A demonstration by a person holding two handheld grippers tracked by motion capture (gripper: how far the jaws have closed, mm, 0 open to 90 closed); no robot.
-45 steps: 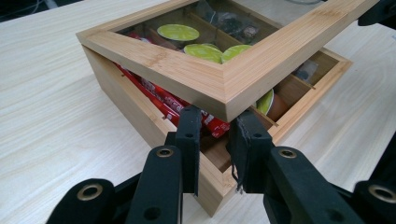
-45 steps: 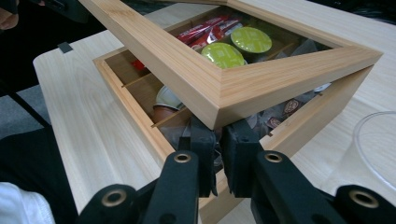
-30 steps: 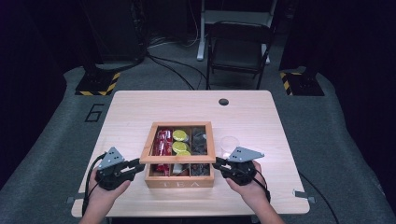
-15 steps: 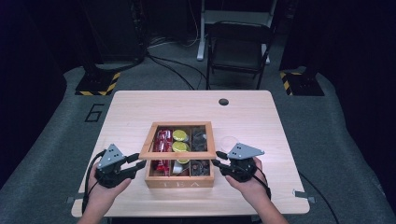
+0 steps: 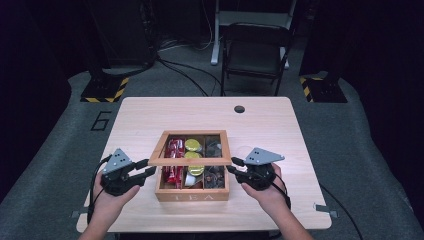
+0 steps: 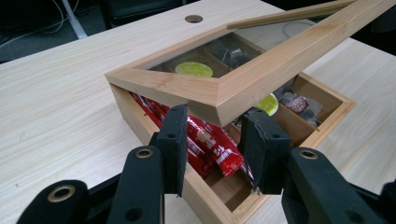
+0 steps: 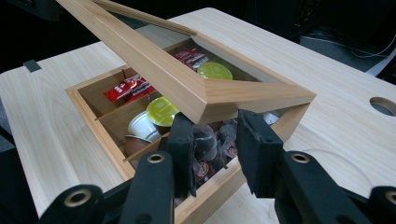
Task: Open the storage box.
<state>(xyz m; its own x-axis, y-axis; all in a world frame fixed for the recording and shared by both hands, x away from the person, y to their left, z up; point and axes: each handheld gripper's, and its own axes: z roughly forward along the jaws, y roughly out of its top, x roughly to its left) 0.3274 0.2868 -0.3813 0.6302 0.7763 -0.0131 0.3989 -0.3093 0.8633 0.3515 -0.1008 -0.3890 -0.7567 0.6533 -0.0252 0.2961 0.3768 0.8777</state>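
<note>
Both tongs have just been opening over the past second, and the glass-paned lid [image 5: 190, 148] of the wooden tea box [image 5: 192, 191] now stands raised at its near edge, tilted up over the compartments where a second ago it lay lower. In the high view the left tongs [image 5: 148, 167] sit just beside the lid's left front corner and the right tongs [image 5: 232, 165] just beside its right front corner, one hand on each side of the box, which rests near the middle of the bench [image 5: 150, 110].

From the left gripper view the left tongs [image 6: 215, 144] are part open, with the lid's corner [image 6: 219, 95] just above and ahead of the pads — nothing is pinched between them, as far as I can tell; red sachets [image 6: 212, 144] lie in the compartment behind. From the right gripper view the right tongs [image 7: 215, 149] are likewise part open under the other corner [image 7: 205, 100], with dark wrapped tea bags [image 7: 212, 156] and green-topped pods [image 7: 161, 111] beyond. Whether the pads touch the lid's underside cannot be told.

My reading is that the two corners are taken together so the hinged lid rises evenly rather than twisting — the tongs appear to prop it from below, not clamp it.
</note>
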